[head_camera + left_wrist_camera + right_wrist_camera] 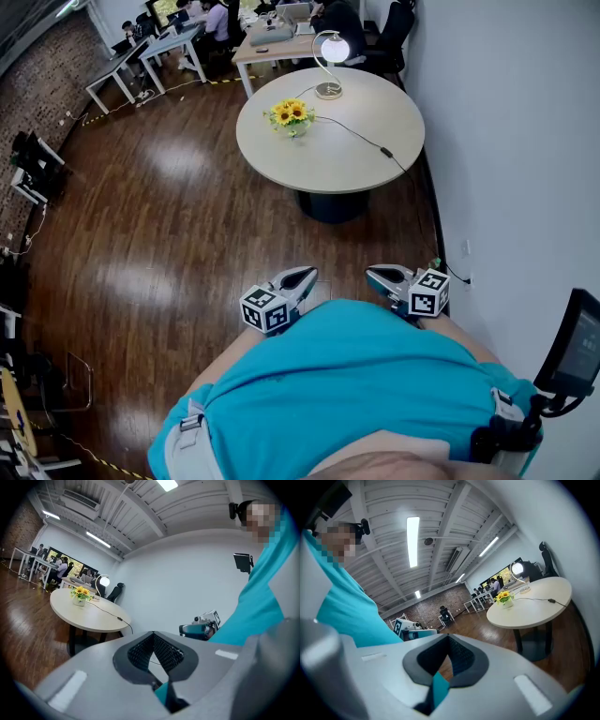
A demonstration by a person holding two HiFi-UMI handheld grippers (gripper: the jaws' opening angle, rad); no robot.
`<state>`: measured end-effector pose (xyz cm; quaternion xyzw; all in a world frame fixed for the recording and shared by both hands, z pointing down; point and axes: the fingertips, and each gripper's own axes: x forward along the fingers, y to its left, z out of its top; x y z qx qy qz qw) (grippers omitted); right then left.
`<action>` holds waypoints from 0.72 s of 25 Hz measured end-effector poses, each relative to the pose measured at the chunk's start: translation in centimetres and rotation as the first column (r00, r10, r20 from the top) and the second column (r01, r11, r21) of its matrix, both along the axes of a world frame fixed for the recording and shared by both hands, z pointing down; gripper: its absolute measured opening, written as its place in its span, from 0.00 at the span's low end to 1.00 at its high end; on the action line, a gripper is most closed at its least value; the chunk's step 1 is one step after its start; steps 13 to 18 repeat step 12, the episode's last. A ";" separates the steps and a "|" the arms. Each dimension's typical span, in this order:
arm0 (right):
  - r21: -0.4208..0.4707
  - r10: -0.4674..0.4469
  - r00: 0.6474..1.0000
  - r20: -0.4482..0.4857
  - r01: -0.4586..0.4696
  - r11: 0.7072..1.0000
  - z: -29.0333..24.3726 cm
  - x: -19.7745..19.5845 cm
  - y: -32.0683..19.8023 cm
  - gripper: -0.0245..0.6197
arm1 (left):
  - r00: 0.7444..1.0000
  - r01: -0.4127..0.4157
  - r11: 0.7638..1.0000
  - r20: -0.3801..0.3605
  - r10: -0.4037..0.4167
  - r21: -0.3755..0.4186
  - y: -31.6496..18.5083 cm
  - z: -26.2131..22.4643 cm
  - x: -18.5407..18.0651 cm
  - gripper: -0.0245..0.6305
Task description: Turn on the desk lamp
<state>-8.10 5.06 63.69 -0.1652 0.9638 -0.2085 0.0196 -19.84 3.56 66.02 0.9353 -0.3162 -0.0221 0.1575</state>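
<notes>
i am holding my left gripper point(302, 276) and right gripper point(377, 273) at my waist, both jaws clenched, gripping nothing. desk lamp point(334, 49) is glowing on the round worktop point(356, 150), well apart.

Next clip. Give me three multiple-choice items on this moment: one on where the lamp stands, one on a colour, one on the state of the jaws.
1. Where on the round table does the desk lamp stand?
A. at the far edge, beyond the flowers
B. at the near edge
C. in the middle

2. The flowers are
A. red
B. yellow
C. white

3. The jaws of the left gripper and the right gripper are
A. wide apart
B. shut on a cable
C. shut, with nothing held

Key: 1 A, the head view shows the lamp behind the flowers; 2 B, the petals are yellow; 3 C, each gripper view shows the tips meeting on nothing.
</notes>
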 end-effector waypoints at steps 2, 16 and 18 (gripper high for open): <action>0.004 0.001 1.000 -0.001 -0.001 1.000 -0.3 -0.1 0.0 0.04 | 1.000 0.002 1.000 -0.005 -0.002 0.005 0.0 -0.2 -0.2 0.07; 0.018 -0.004 1.000 -0.019 0.004 1.000 0.2 -1.1 0.9 0.04 | 1.000 0.005 1.000 -0.014 -0.005 0.005 0.9 0.1 -1.3 0.07; 0.018 -0.004 1.000 -0.019 0.004 1.000 0.2 -1.1 0.9 0.04 | 1.000 0.005 1.000 -0.014 -0.005 0.005 0.9 0.1 -1.3 0.07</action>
